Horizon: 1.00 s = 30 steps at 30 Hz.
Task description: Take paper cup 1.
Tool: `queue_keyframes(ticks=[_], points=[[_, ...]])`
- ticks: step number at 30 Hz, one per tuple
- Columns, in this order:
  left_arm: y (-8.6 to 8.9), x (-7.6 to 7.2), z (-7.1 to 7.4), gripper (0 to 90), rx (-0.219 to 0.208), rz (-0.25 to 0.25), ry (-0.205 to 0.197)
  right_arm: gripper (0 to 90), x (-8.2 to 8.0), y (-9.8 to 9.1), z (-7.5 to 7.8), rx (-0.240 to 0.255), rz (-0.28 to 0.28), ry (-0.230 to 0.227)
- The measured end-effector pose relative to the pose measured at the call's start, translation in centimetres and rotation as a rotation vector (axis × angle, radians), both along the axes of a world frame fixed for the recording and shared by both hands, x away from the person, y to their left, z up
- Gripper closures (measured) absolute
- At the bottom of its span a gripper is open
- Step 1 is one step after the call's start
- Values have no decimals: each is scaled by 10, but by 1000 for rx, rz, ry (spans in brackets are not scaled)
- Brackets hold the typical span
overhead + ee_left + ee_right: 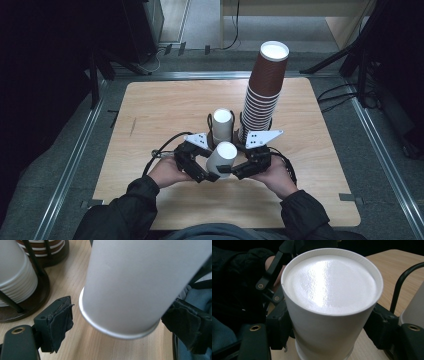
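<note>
1. Now shows a white cup (221, 157) lifted off the wooden table (160, 110) near its front edge, tilted, with the closed bottom turned up toward the high camera.
2. Finds that cup caught between the left gripper (207, 172) and the right gripper (235, 169), each carried in one of the person's hands, dark sleeves entering from the bottom of the high view.
3. Catches the right gripper clamped on the cup: one black pad pressed against each side of the wall, a little below the bottom rim, jaws standing wide around it.
4. Catches the left gripper parted around the mouth end of the same cup, holding nothing: the nearer pad (58, 320) stands clear of the rolled rim, with bare wood showing in the gap. Cannot tell whether the opposite pad touches the wall.
5. Places a short stack of white cups (222, 125) in a dark wire holder (37, 297) just behind the two grippers.
6. Sets a tall stack of brown cups (262, 90) just to the right of that short stack, rising well above everything else on the table.
7. Picks up, in the left gripper view, the ridged rims of the white stack and the holder's round base at upper left, near the held cup but apart from it.
</note>
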<state>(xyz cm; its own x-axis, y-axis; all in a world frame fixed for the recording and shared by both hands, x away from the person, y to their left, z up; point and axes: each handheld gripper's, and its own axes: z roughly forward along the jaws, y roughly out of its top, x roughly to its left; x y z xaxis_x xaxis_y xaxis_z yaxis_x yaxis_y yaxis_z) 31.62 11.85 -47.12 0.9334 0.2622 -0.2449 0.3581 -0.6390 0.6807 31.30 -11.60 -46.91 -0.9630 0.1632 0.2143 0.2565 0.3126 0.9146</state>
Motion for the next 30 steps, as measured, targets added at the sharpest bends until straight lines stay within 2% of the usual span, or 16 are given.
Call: queue_keyframes(ticks=[9, 14, 24, 30], points=[[-6, -2, -1, 124, -21, -11, 6, 295, -1, 4, 0, 20, -9, 16], [-7, -2, -2, 147, -33, -20, 31, 295, -1, 5, -1, 44, -14, 34], [-5, -1, 0, 199, -40, -16, 16, 305, 0, 4, 0, 55, -13, 43], [-4, -1, 1, 226, -42, -22, 18, 297, -1, 3, 1, 54, -13, 33]])
